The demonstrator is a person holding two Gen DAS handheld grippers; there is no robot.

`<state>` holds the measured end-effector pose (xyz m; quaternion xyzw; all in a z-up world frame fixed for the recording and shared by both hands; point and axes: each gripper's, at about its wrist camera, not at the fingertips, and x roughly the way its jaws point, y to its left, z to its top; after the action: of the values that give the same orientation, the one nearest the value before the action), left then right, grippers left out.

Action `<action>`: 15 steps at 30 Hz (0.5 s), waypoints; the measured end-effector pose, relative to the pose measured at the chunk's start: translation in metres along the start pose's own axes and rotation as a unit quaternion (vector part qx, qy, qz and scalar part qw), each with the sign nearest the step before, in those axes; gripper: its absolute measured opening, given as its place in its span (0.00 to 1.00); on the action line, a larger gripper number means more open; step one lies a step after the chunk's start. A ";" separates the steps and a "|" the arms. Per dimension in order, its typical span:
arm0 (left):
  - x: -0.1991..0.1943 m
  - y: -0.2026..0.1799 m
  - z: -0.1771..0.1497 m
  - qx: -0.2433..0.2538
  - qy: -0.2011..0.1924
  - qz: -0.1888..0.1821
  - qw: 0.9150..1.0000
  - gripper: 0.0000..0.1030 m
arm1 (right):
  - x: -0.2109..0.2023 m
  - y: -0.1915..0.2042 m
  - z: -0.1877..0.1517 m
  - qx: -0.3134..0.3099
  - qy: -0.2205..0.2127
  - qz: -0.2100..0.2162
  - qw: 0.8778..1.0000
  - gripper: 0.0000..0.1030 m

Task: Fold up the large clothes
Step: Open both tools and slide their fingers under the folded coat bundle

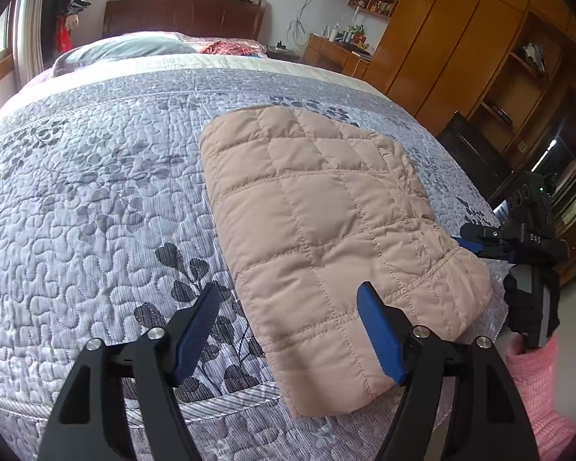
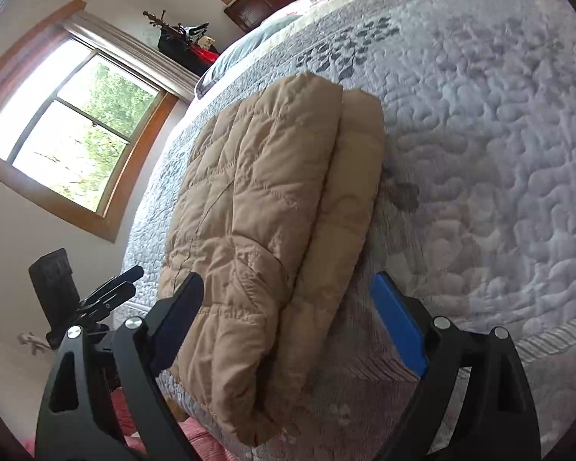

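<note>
A folded tan quilted jacket [image 2: 265, 238] lies on the grey quilted bed [image 2: 480, 153], between the right gripper's [image 2: 288, 330] spread fingers [image 2: 399, 330], untouched.

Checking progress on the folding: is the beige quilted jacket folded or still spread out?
Folded: the jacket lies as a compact rectangle on the bedspread, with stacked layers visible along its edge.

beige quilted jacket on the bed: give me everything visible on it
The beige quilted jacket is puffy, stitched in square panels, fabric smooth and slightly shiny. It lies folded into a compact rectangle, at least two thick layers stacked, as the right wrist view shows at its side. A gathered, ribbed-looking hem or cuff runs along the near end. It rests flat on the grey floral bedspread near the bed's edge. Neither hand-held gripper grips it; only the bedspread visibly touches it.
</note>
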<state>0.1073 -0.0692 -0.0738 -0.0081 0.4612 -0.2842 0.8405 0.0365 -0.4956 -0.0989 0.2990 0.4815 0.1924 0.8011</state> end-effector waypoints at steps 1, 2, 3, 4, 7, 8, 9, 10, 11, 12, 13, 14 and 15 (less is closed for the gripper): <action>0.001 0.001 0.000 -0.001 0.001 -0.003 1.000 0.72 | 0.003 -0.001 -0.001 0.001 0.001 0.005 1.000 0.86; 0.003 0.003 -0.001 -0.003 0.003 -0.005 1.000 0.72 | 0.005 -0.002 -0.002 0.001 0.002 0.008 1.000 0.86; 0.005 0.005 -0.001 -0.006 0.005 -0.006 1.000 0.72 | 0.007 -0.003 -0.003 0.000 0.004 0.012 1.000 0.86; 0.007 0.007 -0.001 -0.008 0.007 -0.007 1.000 0.72 | 0.009 -0.005 -0.004 0.000 0.005 0.016 1.000 0.86; 0.015 0.011 -0.001 -0.013 0.014 -0.015 1.000 0.73 | 0.016 -0.008 -0.005 -0.001 0.012 0.027 1.000 0.86; 0.018 0.014 -0.002 -0.016 0.017 -0.023 0.999 0.73 | 0.019 -0.009 -0.005 -0.001 0.015 0.030 0.999 0.86; 0.021 0.015 -0.001 -0.019 0.021 -0.033 0.999 0.73 | 0.022 -0.010 -0.005 0.001 0.019 0.035 0.999 0.86; 0.025 0.018 -0.001 -0.024 0.026 -0.045 0.998 0.73 | 0.026 -0.013 -0.004 0.003 0.022 0.040 0.999 0.86; 0.030 0.021 -0.002 -0.031 0.033 -0.060 0.997 0.73 | 0.029 -0.015 -0.004 0.007 0.025 0.046 0.999 0.86; 0.034 0.024 -0.002 -0.038 0.038 -0.068 0.996 0.73 | 0.033 -0.017 -0.005 0.009 0.029 0.050 0.998 0.86; 0.040 0.028 -0.002 -0.047 0.044 -0.080 0.995 0.73 | 0.036 -0.019 -0.005 0.012 0.032 0.053 0.998 0.86; 0.044 0.031 -0.002 -0.053 0.049 -0.092 0.993 0.73 | 0.040 -0.020 -0.005 0.014 0.035 0.058 0.998 0.86; 0.049 0.034 -0.003 -0.062 0.053 -0.108 0.991 0.74 | 0.044 -0.022 -0.005 0.016 0.039 0.063 0.997 0.86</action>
<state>0.1416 -0.0637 -0.1225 -0.0950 0.5187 -0.3441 0.7768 0.0530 -0.4843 -0.1447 0.3338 0.4959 0.2459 0.7630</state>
